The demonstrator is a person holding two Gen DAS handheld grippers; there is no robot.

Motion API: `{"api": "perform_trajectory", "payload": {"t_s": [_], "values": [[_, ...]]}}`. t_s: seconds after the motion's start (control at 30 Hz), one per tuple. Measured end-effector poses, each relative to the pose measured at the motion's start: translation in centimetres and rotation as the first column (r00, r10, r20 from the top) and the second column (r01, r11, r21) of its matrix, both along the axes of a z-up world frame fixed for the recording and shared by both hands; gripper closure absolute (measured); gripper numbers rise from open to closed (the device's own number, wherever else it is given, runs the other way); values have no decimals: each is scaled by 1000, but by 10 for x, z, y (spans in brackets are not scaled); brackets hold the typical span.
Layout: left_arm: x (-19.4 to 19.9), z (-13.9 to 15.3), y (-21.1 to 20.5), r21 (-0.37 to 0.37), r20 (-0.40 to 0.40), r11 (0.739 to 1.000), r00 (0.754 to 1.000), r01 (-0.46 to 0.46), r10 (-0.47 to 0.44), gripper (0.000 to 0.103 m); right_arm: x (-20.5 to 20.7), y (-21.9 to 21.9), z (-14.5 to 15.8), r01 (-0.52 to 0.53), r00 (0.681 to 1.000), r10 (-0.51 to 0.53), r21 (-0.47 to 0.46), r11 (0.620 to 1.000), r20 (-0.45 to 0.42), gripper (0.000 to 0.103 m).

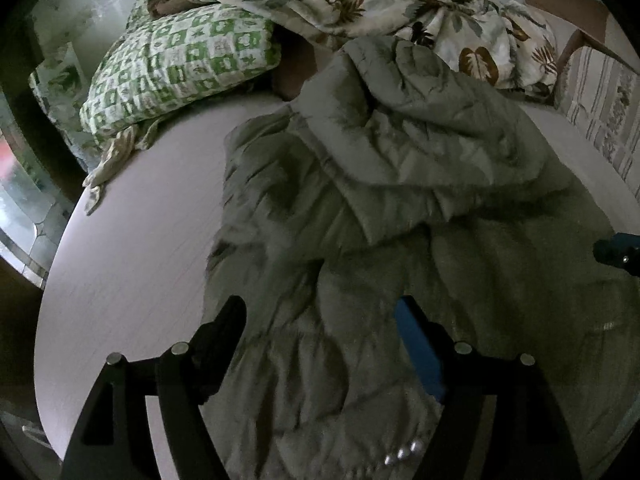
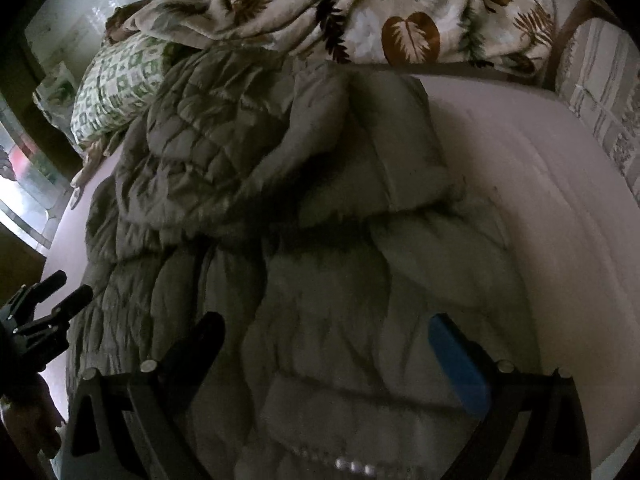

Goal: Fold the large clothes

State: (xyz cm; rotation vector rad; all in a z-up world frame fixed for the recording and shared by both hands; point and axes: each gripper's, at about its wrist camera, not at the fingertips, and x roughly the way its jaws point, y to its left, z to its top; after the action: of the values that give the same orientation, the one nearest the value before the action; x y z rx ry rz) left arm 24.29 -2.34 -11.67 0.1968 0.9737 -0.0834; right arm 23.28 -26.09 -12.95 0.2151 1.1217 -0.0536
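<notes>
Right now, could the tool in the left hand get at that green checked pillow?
Probably yes, though not at once. The left tool hangs open over the grey quilted jacket, and the green checked pillow lies farther up the bed on the left, with only bare sheet between them. The leaf-print blanket covers just its far edge.

Your left gripper (image 1: 320, 332) has black angular finger arms studded with round silver screw heads; one finger is plain black, the other wears a blue pad. Your right gripper (image 2: 328, 340) matches it: black frame, silver screws, one blue-padded finger.
</notes>
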Motion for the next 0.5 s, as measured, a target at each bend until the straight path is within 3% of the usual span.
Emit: {"api": "perform_trajectory", "payload": {"t_s": [0.5], "values": [[-54,-1,26,-15,-21,999,999,-39,38,25,-56,-6,-2,6,1000,-6,-5,1000,-8,0]]}}
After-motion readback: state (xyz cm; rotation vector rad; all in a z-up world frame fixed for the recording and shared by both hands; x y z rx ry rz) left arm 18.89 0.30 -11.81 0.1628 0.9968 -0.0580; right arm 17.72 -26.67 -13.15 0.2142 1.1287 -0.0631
